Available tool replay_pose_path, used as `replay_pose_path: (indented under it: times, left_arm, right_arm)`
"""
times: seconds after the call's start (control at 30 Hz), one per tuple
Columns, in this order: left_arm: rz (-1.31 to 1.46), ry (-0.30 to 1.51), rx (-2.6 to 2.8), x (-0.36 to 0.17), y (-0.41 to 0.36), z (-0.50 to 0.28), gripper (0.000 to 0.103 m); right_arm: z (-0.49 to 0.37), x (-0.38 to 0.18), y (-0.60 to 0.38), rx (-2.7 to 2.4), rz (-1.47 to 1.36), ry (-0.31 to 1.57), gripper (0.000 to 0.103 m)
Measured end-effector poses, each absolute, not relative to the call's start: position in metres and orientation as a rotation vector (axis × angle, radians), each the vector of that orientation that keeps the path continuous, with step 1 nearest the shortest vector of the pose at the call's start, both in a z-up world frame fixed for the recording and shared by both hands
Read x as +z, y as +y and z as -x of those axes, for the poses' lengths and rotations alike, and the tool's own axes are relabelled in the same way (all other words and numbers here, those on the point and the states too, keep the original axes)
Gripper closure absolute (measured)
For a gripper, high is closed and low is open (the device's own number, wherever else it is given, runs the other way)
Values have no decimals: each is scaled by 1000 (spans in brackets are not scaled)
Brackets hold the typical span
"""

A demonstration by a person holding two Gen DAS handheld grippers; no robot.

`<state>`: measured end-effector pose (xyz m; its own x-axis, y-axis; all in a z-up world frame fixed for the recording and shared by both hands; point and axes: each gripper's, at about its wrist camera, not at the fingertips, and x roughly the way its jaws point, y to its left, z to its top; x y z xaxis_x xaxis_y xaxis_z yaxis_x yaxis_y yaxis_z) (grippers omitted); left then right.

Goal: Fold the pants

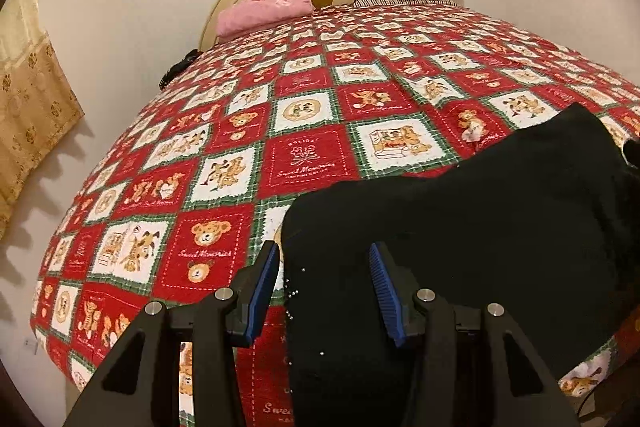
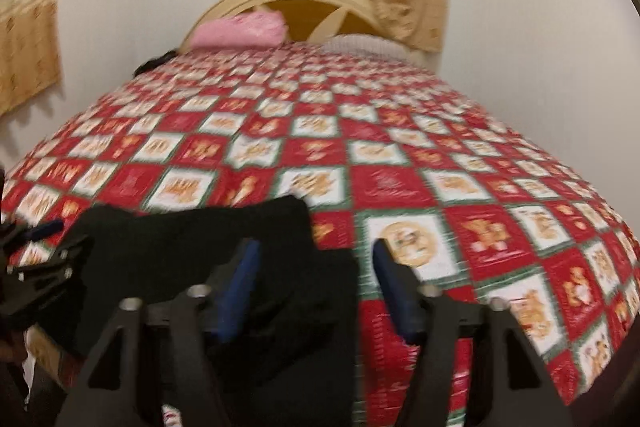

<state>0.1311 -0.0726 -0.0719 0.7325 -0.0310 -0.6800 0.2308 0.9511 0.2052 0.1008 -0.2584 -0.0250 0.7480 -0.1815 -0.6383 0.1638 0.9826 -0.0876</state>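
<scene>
Lying at five o'clock on the red-and-white teddy-bear patchwork quilt (image 1: 304, 155), the black fabric pants (image 1: 460, 227) sit beneath both tongs; left gripper (image 1: 324, 291) and right gripper (image 2: 316, 291) stand apart, clamping nothing.

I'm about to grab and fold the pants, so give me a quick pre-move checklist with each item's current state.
1. Black pants lying on the bedspread: ok.
2. Left claw open over the pants' edge: ok.
3. Right claw open over the pants' other edge: ok.
4. Cloth gripped by either claw: not ok, neither pinches it.
5. Pants spread flat: not ok, bunched.
6. Right view sharp: not ok, blurred.
</scene>
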Motion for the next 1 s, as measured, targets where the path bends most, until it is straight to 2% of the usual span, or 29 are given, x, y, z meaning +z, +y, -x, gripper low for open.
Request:
replay_pose_path:
  times: [0.07, 0.7, 1.0]
  left_arm:
    - [-293, 739, -145, -73, -73, -131, 54]
    - [-264, 774, -147, -74, -69, -134, 48]
    - [-188, 789, -153, -60, -32, -129, 47]
  right_arm:
    - [-100, -38, -259, -192, 28, 740, 66]
    - [-66, -61, -278, -196, -82, 789, 63]
    - [-54, -37, -281, -145, -84, 810, 62]
